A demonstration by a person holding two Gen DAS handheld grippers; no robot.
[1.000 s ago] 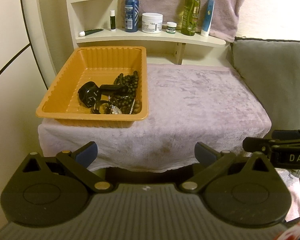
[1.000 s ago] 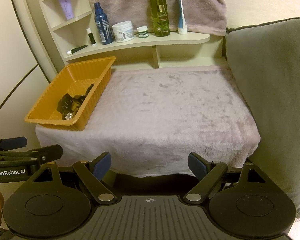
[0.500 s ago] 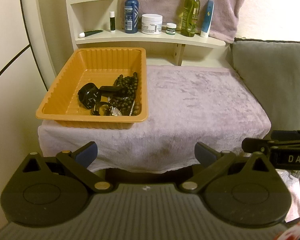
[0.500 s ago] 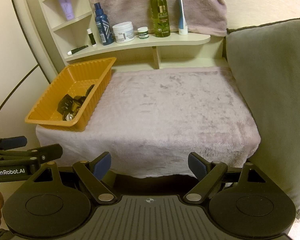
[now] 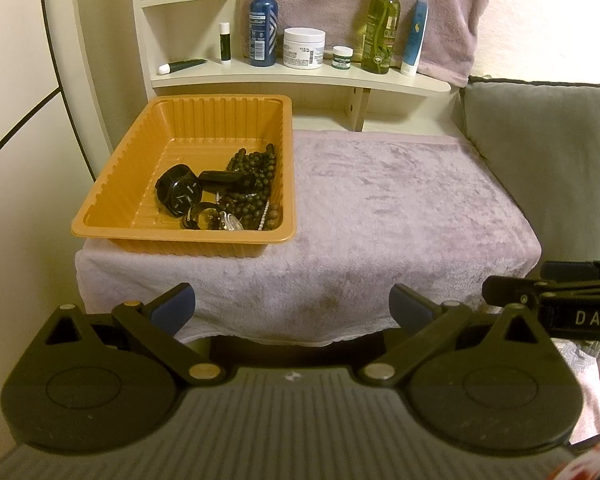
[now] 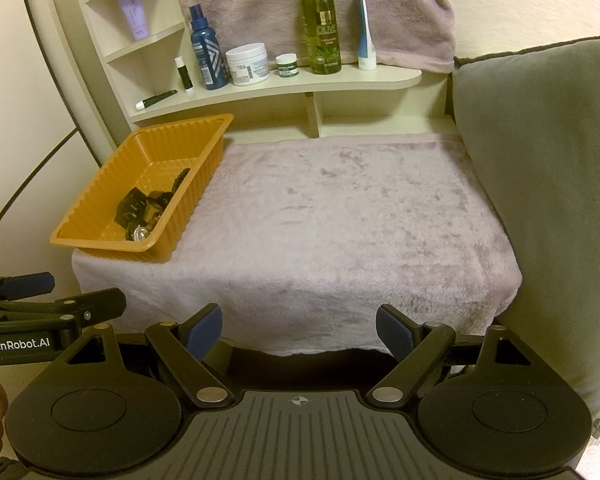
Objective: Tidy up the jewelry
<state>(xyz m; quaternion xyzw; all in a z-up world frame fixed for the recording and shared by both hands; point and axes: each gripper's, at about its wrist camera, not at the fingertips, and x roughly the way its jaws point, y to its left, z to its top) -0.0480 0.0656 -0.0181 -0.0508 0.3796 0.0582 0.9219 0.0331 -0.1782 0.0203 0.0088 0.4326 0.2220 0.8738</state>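
An orange plastic tray (image 5: 132,184) (image 6: 100,216) sits on the left side of a towel-covered table (image 5: 400,208) (image 6: 340,224). In it lie a black watch (image 5: 178,195) (image 6: 134,210), a dark bead necklace (image 5: 254,176), a clear ring-like piece (image 5: 208,218) and a thin pearl strand. My left gripper (image 5: 292,306) is open and empty, in front of the table's near edge. My right gripper (image 6: 298,330) is open and empty, also short of the near edge. Each gripper shows at the edge of the other's view.
A shelf (image 5: 300,76) (image 6: 284,84) behind the table holds bottles, jars and tubes. A towel hangs on the wall above it. A grey cushion (image 5: 548,136) (image 6: 540,184) stands along the table's right side. A wall runs along the left.
The left wrist view has shifted very slightly; the tray sits a touch lower in frame. The right gripper has barely moved. Both stay open.
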